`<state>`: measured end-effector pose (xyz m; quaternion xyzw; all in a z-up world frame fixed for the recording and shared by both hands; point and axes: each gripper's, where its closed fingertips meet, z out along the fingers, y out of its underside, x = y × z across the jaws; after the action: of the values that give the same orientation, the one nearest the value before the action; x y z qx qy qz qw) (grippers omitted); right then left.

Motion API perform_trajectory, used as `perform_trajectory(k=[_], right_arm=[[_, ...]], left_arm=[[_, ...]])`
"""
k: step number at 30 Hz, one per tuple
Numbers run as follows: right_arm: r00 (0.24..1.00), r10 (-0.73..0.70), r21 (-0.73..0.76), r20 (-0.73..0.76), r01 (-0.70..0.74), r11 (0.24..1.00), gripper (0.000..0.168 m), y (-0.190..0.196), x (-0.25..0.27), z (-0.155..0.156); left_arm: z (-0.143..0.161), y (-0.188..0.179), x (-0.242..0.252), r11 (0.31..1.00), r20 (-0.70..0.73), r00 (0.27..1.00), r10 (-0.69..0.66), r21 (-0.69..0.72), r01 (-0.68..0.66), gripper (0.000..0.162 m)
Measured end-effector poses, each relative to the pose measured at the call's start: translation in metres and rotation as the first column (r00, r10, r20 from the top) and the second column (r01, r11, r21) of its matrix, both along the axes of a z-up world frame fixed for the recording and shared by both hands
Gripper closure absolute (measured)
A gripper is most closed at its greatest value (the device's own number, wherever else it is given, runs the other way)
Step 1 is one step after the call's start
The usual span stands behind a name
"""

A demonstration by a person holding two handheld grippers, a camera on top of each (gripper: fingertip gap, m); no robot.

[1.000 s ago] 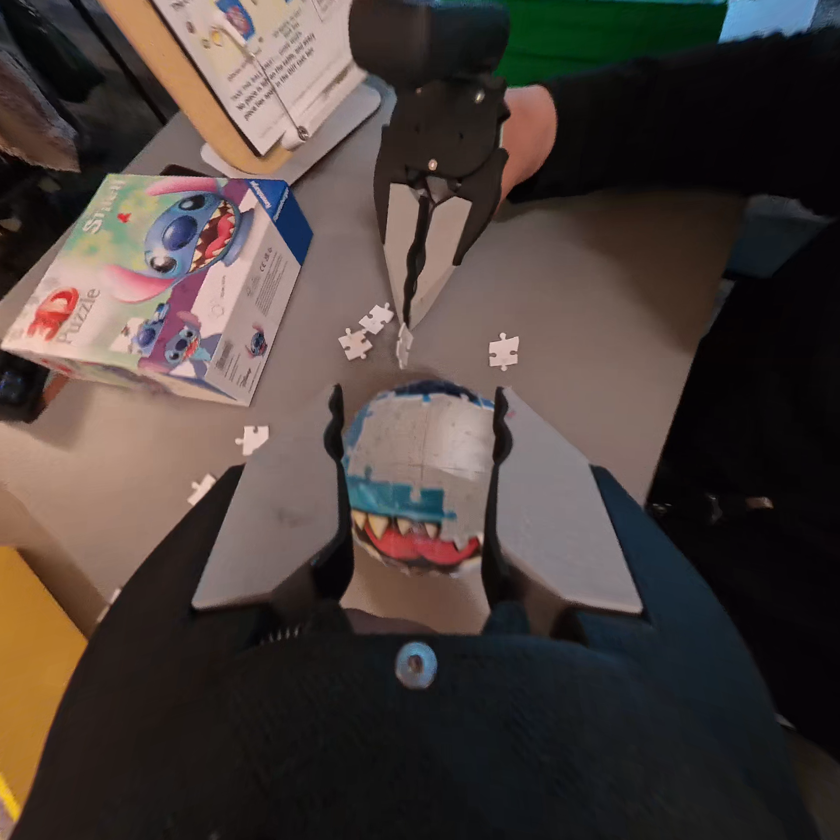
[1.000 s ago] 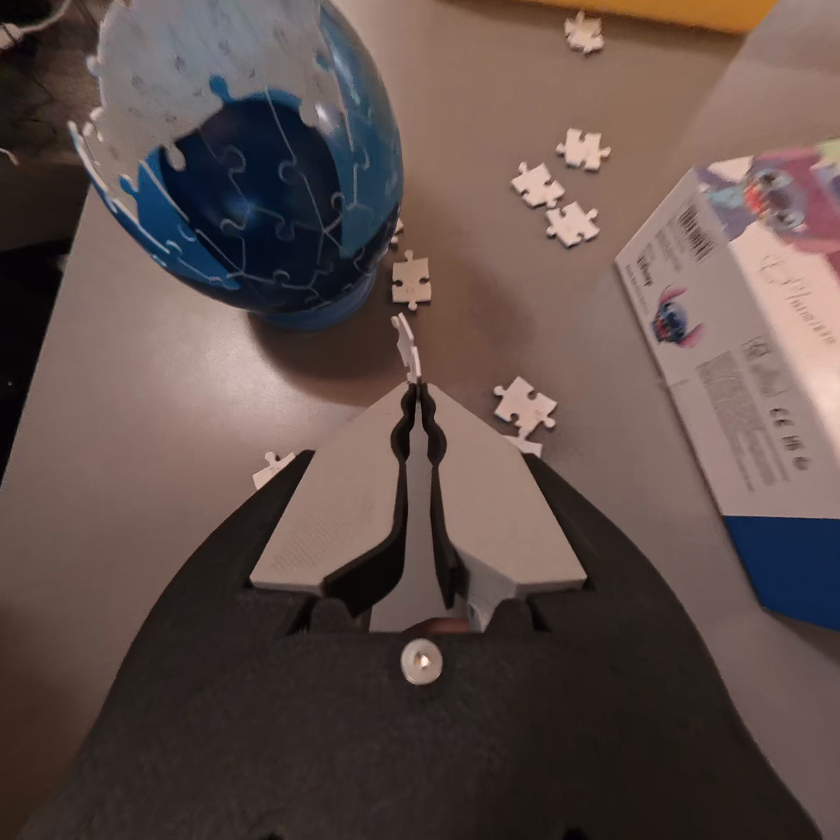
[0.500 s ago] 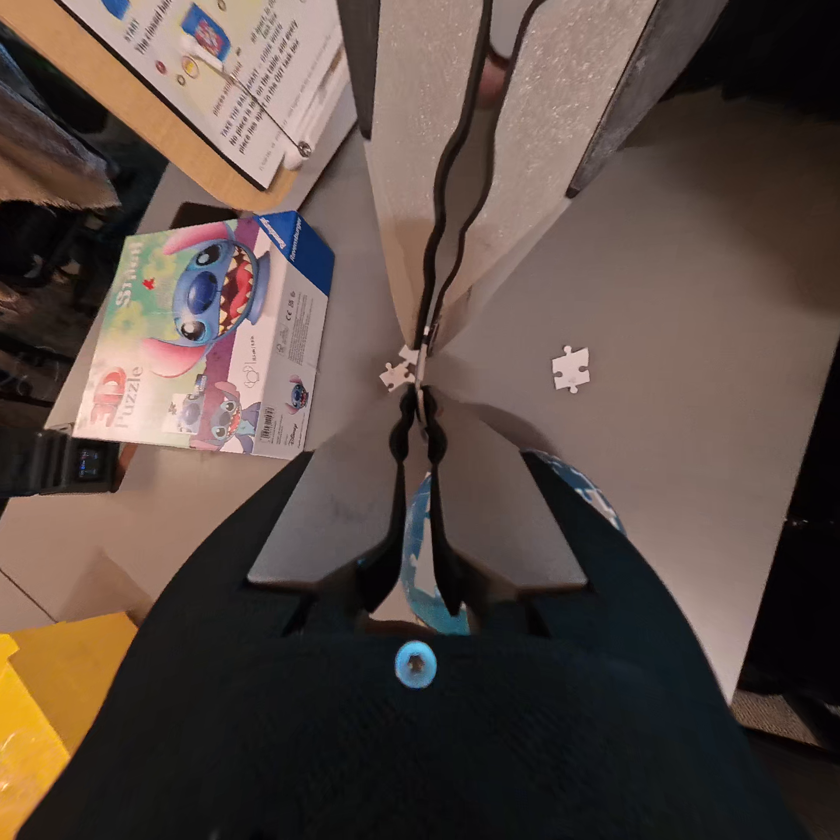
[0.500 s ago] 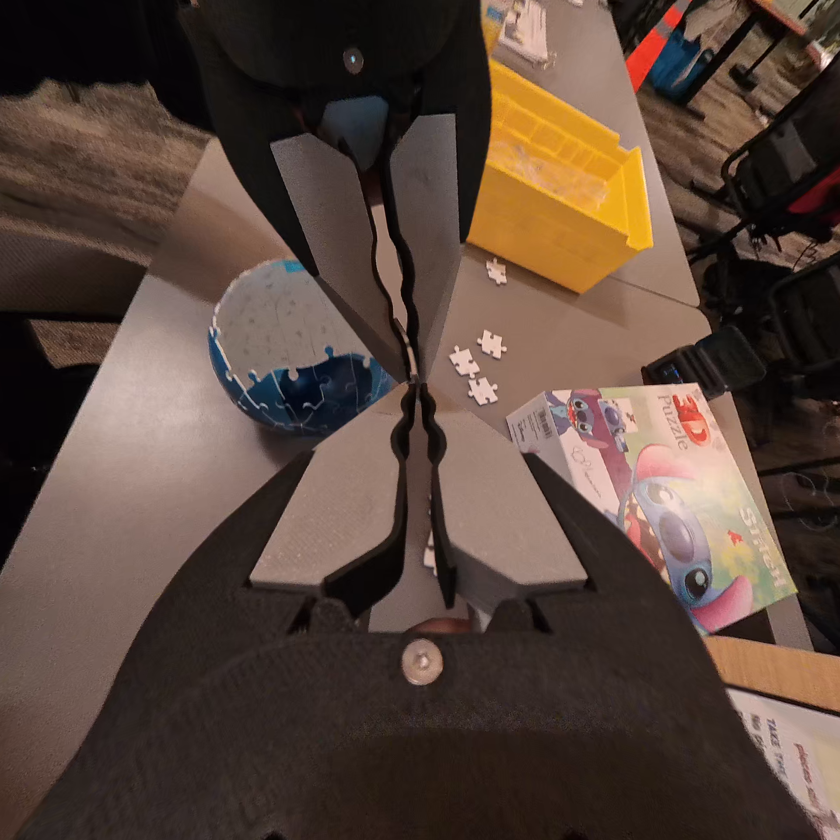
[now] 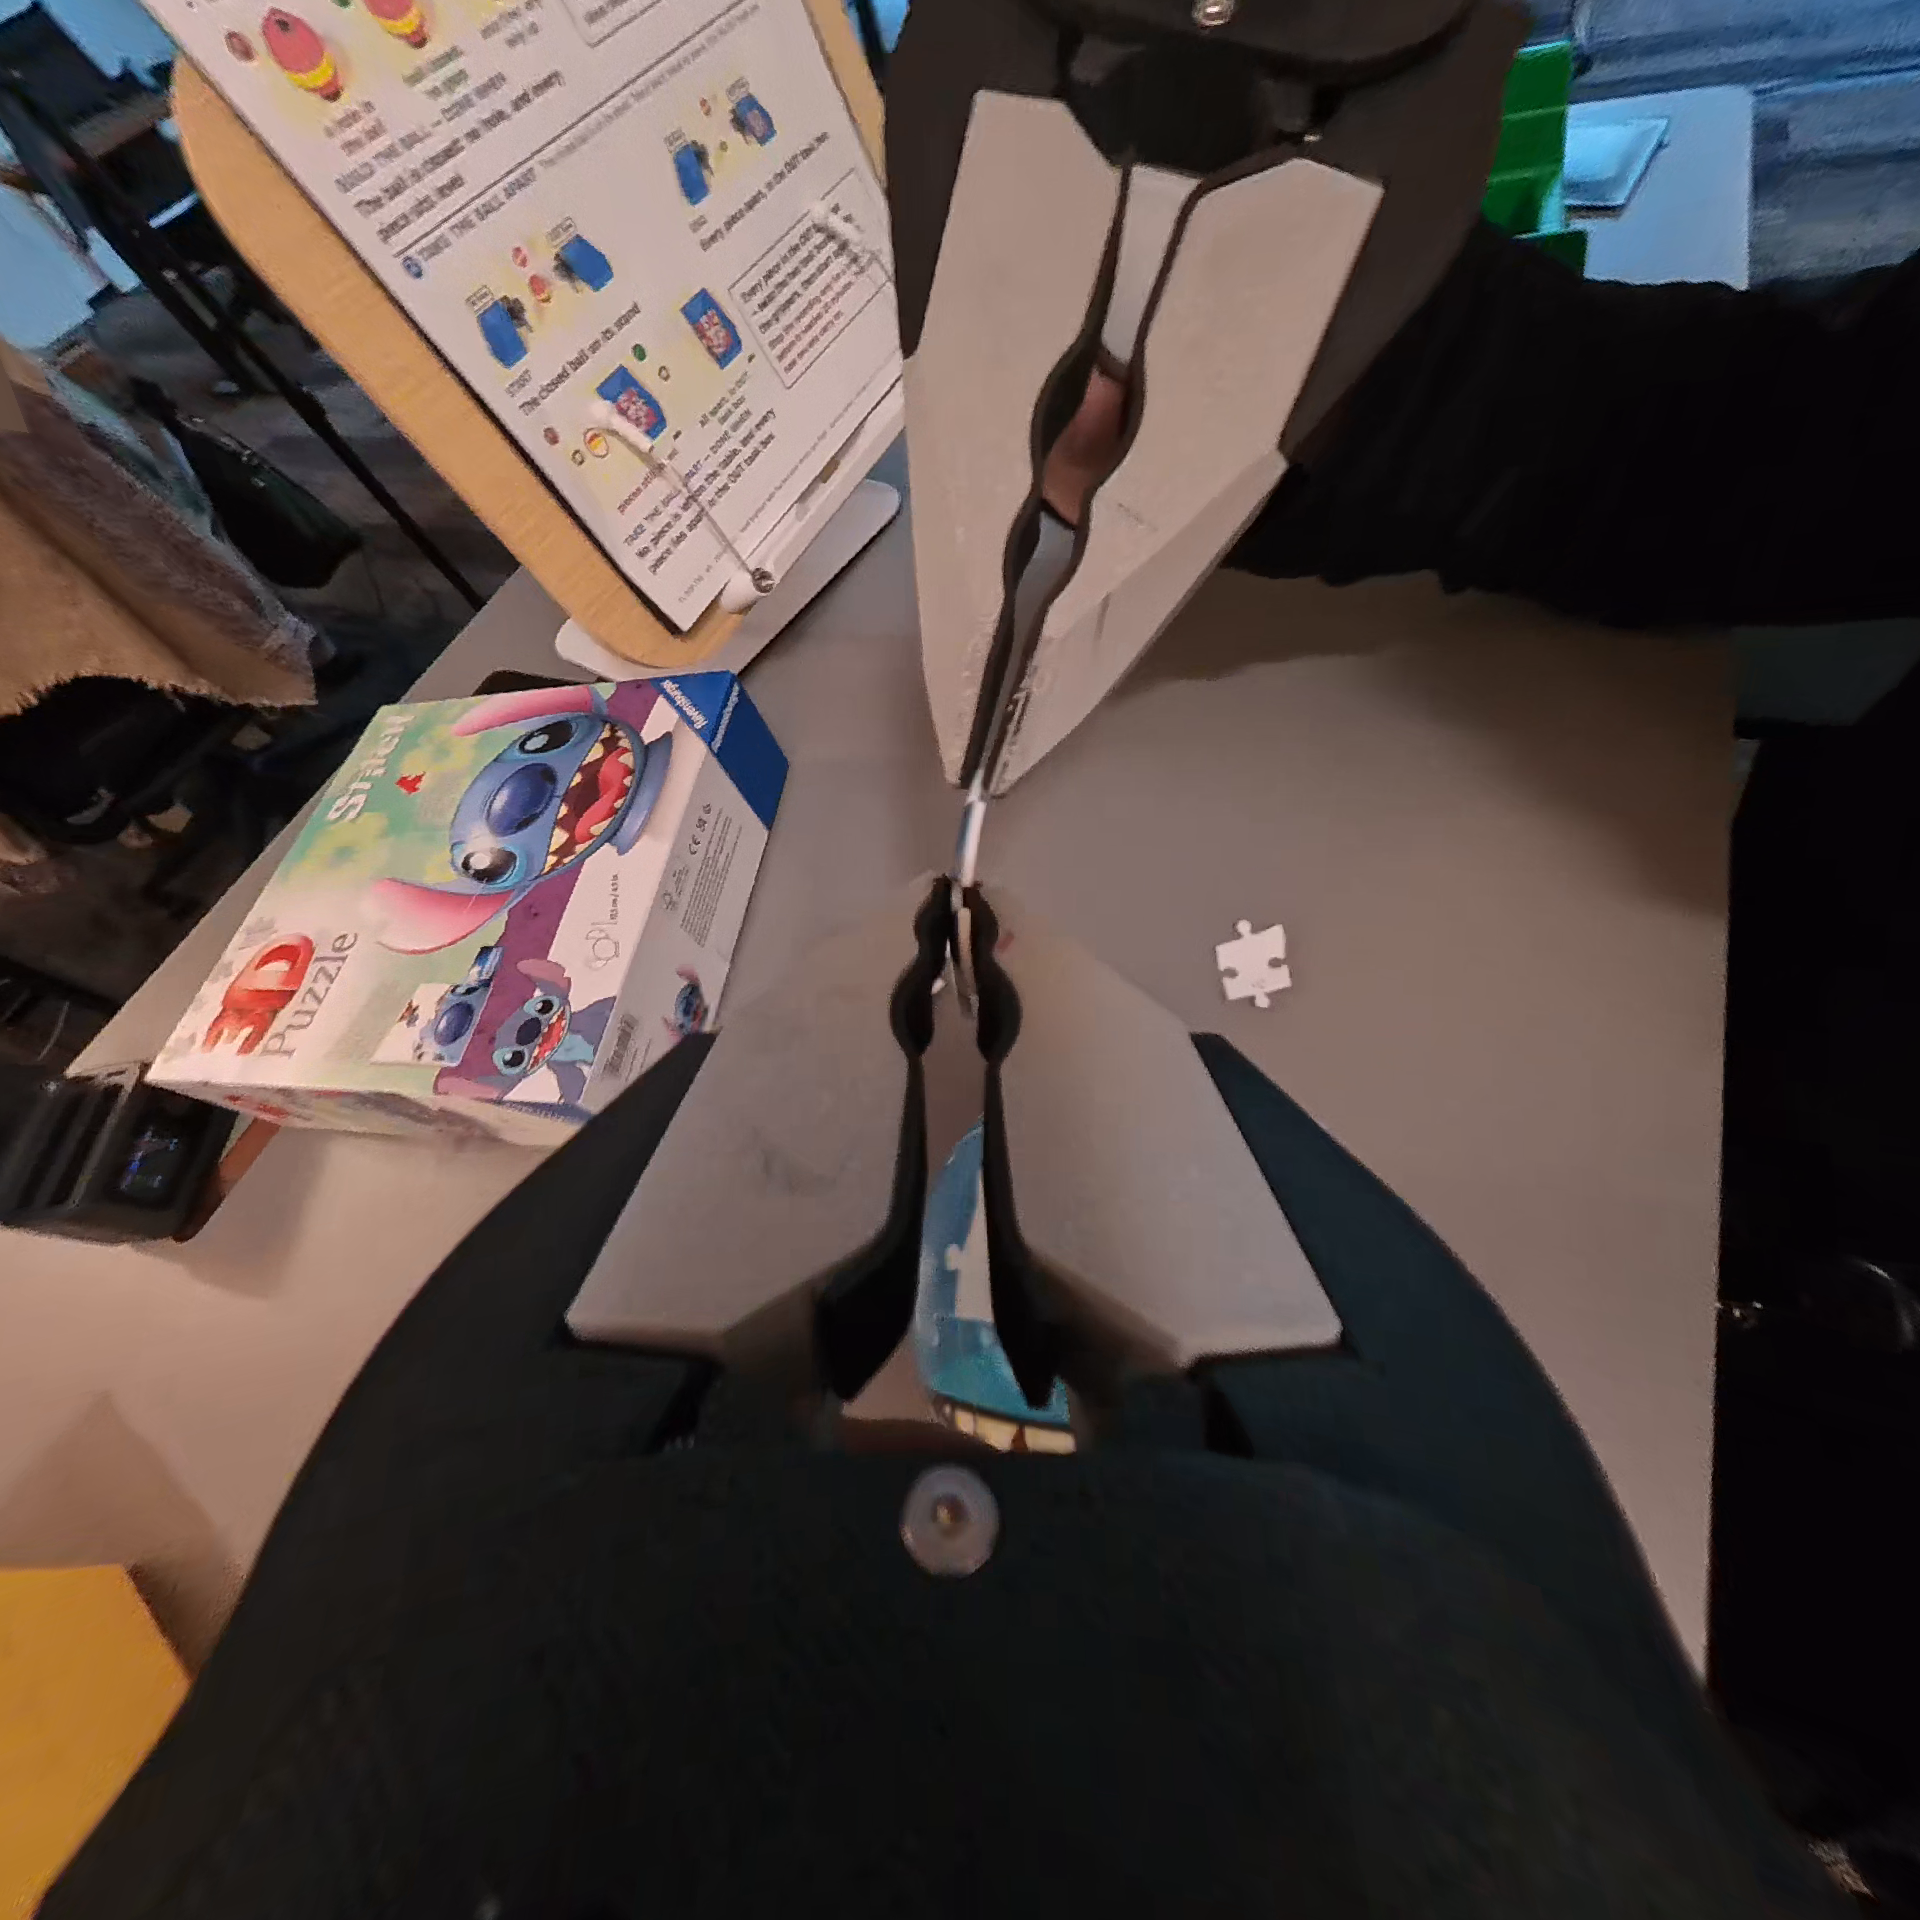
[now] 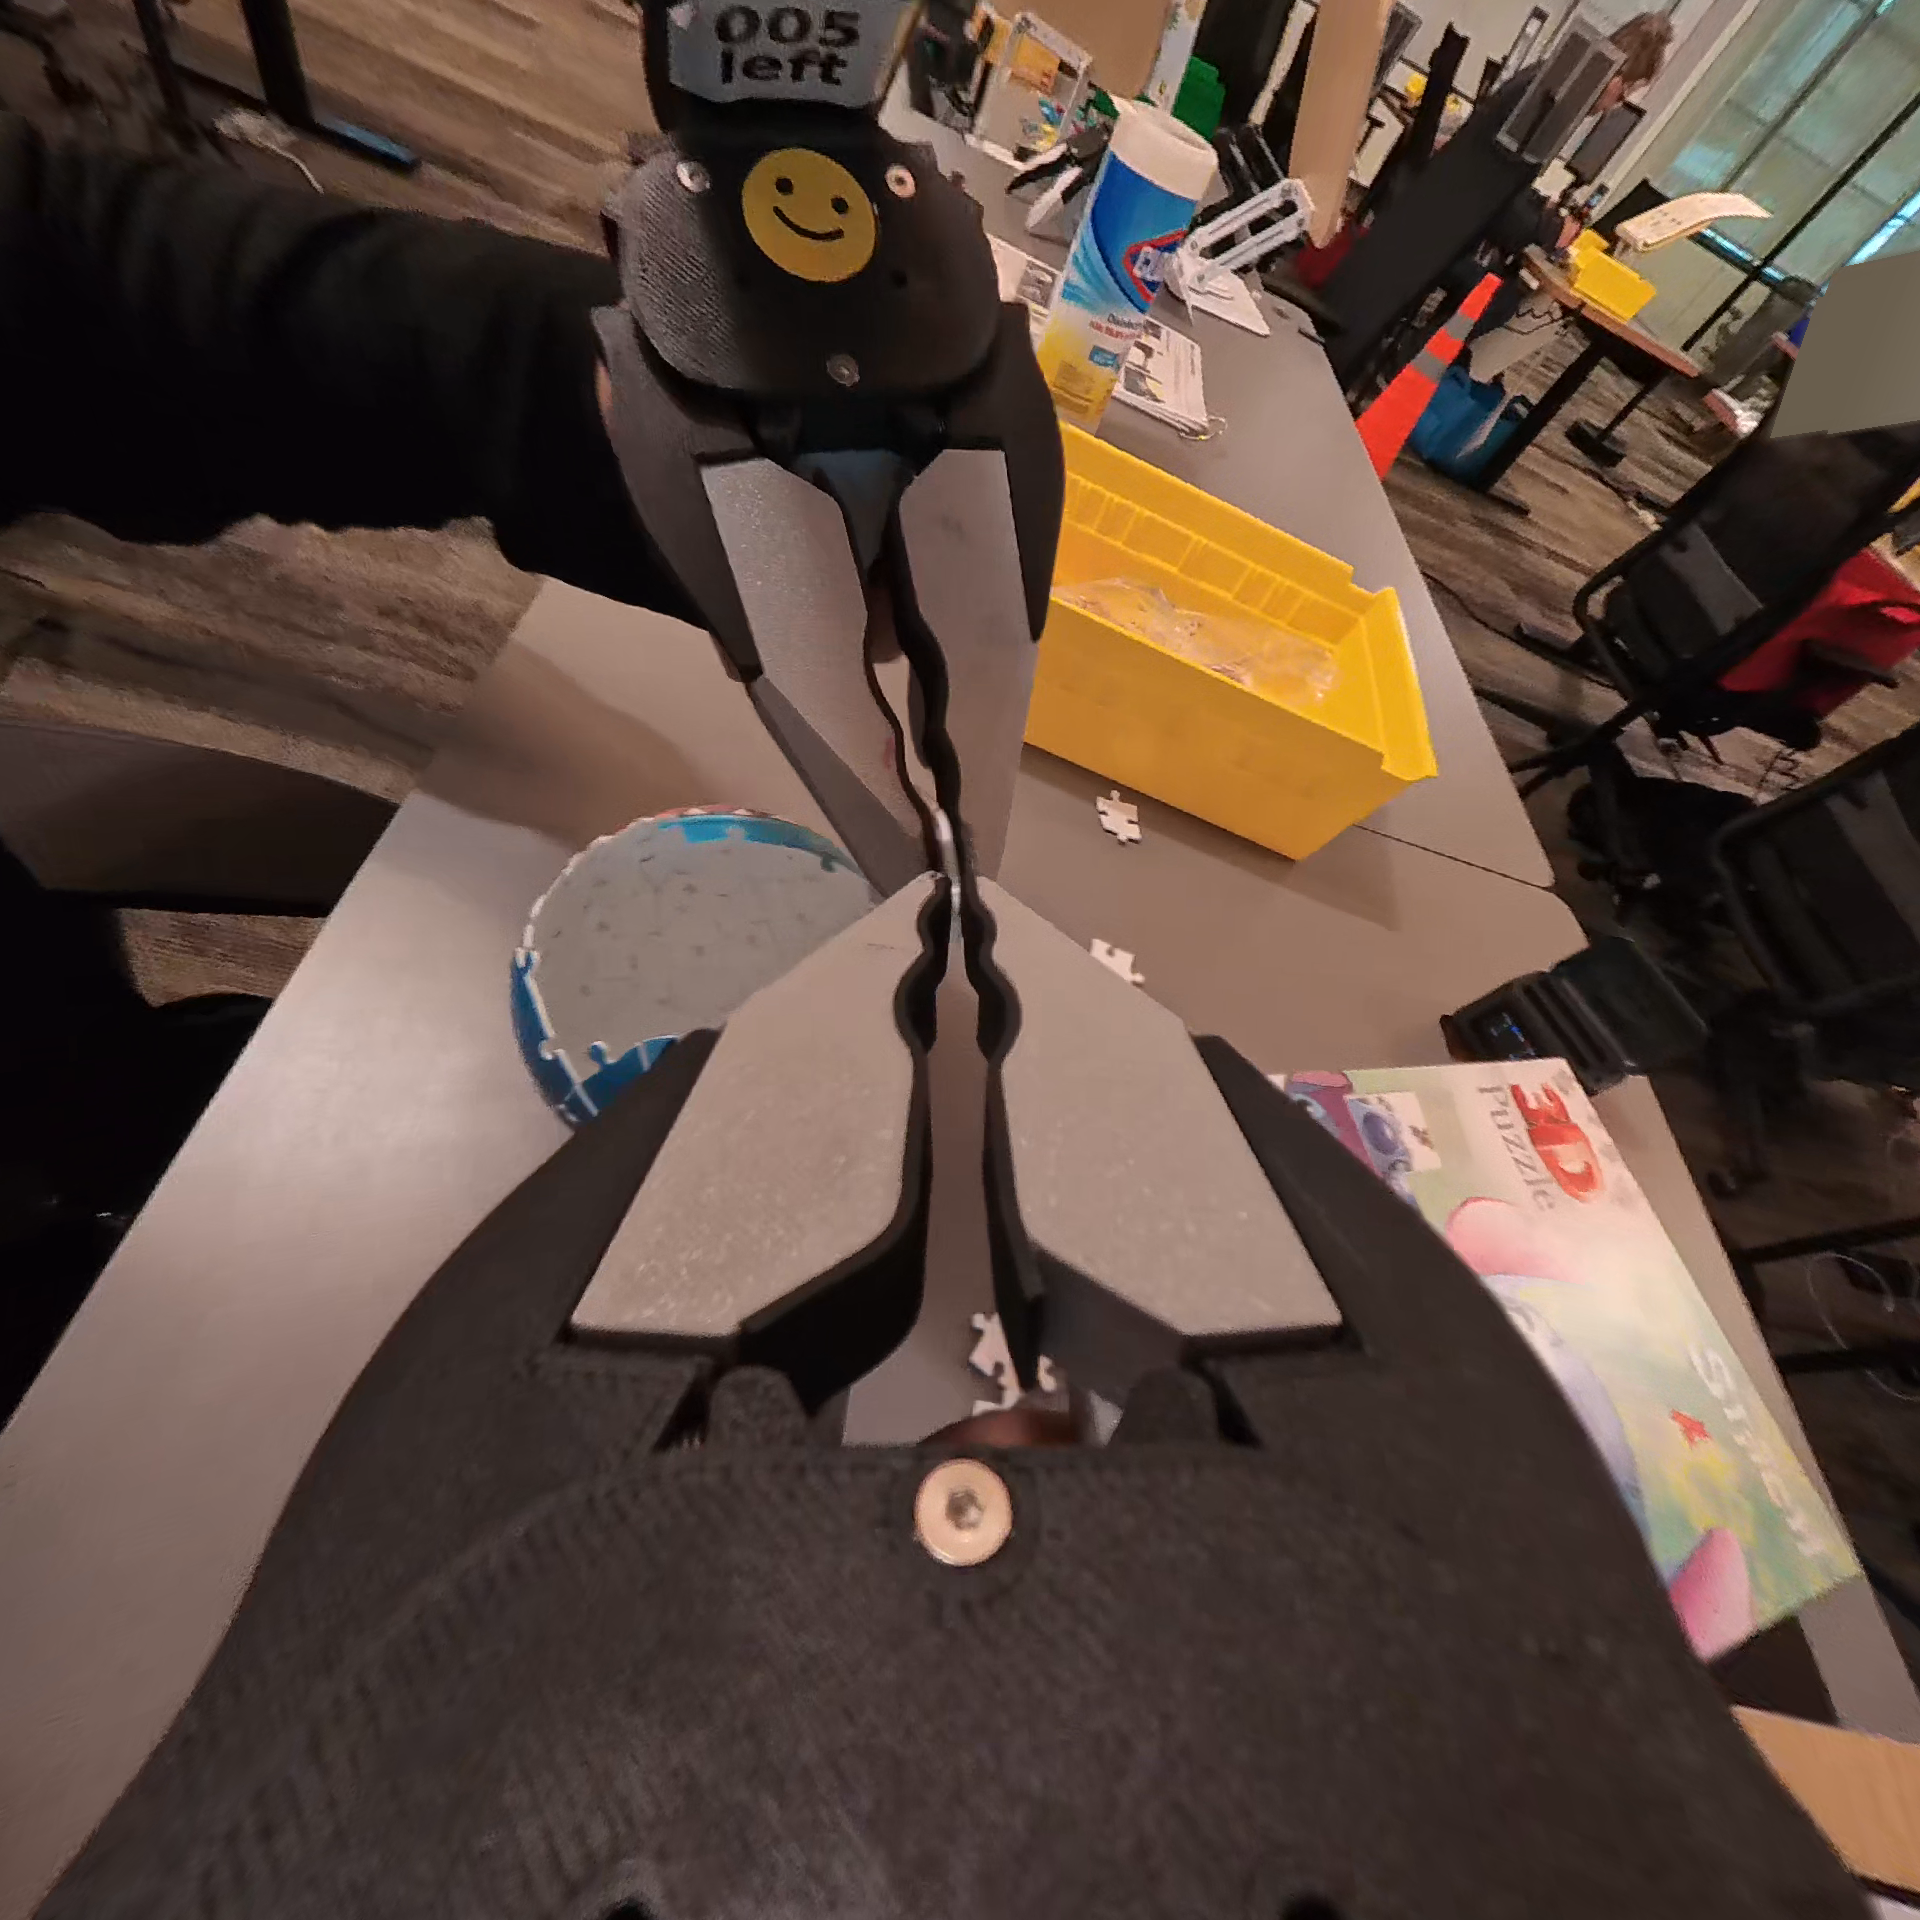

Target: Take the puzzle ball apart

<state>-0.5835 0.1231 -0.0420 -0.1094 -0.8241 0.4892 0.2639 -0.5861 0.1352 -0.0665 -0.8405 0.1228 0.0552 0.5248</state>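
Note:
The puzzle ball [image 6: 665, 935] is an open blue shell with a pale inside, resting on the grey table [image 6: 260, 1195]. In the left wrist view it shows only through the gap between my left fingers, as a strip of the ball [image 5: 956, 1247]. My left gripper [image 5: 954, 904] and right gripper [image 5: 977, 774] meet tip to tip above the table. Both are shut on one small puzzle piece [image 5: 971, 836], seen edge-on between the tips. In the right wrist view my right gripper [image 6: 951, 899] faces the left gripper [image 6: 940, 847] just beside the ball.
The puzzle box [image 5: 468, 914] lies left of the grippers and shows in the right wrist view [image 6: 1558, 1299]. A yellow bin [image 6: 1226, 665] stands behind. Loose pieces [image 5: 1254, 963] [image 6: 1117, 814] lie on the table. An instruction board [image 5: 582, 291] stands at the back left. My two grippers' fingertips are within a few centimetres of each other.
A second ago my left gripper held the ball and the right held the piece alone. The left let go of the ball, rose and shut on that piece; both tips now grip it.

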Motion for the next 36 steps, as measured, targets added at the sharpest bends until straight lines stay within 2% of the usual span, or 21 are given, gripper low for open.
perform_trajectory(k=[1, 2, 6, 9, 14, 17, 21, 24, 27, 29, 33, 36], right_arm=[[1.000, -0.020, 0.024, -0.013, 0.020, 0.999, 0.168, 0.000, -0.003, -0.001], [0.999, -0.039, 0.057, -0.028, 0.041, 0.998, 0.168, 0.000, -0.005, -0.003], [0.996, -0.040, 0.130, -0.082, 0.051, 0.990, 0.168, -0.013, -0.001, -0.003], [0.987, -0.062, 0.185, -0.147, 0.089, 0.979, 0.168, -0.019, -0.005, -0.003], [0.994, -0.042, 0.150, -0.098, 0.056, 0.987, 0.168, -0.033, -0.008, -0.007], [0.999, -0.012, 0.093, -0.043, 0.016, 0.996, 0.168, -0.040, -0.010, -0.007], [0.998, -0.059, 0.084, -0.005, 0.059, 0.995, 0.168, -0.032, -0.022, -0.012], [0.996, -0.001, 0.020, 0.091, -0.001, 1.000, 0.166, -0.034, -0.016, -0.015], [0.989, -0.030, -0.010, 0.144, 0.032, 0.999, 0.162, -0.032, -0.028, -0.021], [0.982, -0.008, -0.046, 0.190, 0.017, 0.999, 0.168, -0.035, -0.031, -0.024], [0.966, 0.061, -0.095, 0.249, -0.039, 0.995, 0.167, -0.040, -0.025, -0.026], [0.961, 0.086, -0.093, 0.262, -0.063, 0.994, 0.166, -0.044, -0.021, -0.030]], left_arm=[[0.000, -0.003, -0.003, 1.000, -0.006, 1.000, 0.022, -0.007, -0.022, 0.157], [0.001, -0.007, -0.007, 0.999, -0.022, 0.999, 0.047, -0.015, -0.047, 0.146], [0.015, -0.019, -0.001, 0.999, -0.067, 0.997, 0.047, 0.030, -0.045, 0.157], [0.010, -0.022, -0.004, 0.997, -0.154, 0.985, 0.079, 0.002, -0.079, 0.162], [-0.001, -0.029, -0.009, 0.995, -0.250, 0.964, 0.095, -0.008, -0.100, 0.162], [-0.009, -0.032, -0.014, 0.993, -0.250, 0.963, 0.106, -0.021, -0.115, 0.162], [-0.009, -0.038, -0.021, 0.991, -0.217, 0.968, 0.125, -0.016, -0.132, 0.162], [-0.007, -0.041, -0.024, 0.991, -0.150, 0.980, 0.132, 0.005, -0.133, 0.162], [-0.011, -0.039, -0.023, 0.993, -0.031, 0.992, 0.121, -0.004, -0.121, 0.162], [-0.011, -0.038, -0.026, 0.992, 0.010, 0.992, 0.128, 0.007, -0.128, 0.162], [-0.013, -0.042, -0.023, 0.992, 0.015, 0.992, 0.128, 0.016, -0.128, 0.162], [-0.017, -0.044, -0.020, 0.989, -0.035, 0.989, 0.146, -0.012, -0.146, 0.162]])
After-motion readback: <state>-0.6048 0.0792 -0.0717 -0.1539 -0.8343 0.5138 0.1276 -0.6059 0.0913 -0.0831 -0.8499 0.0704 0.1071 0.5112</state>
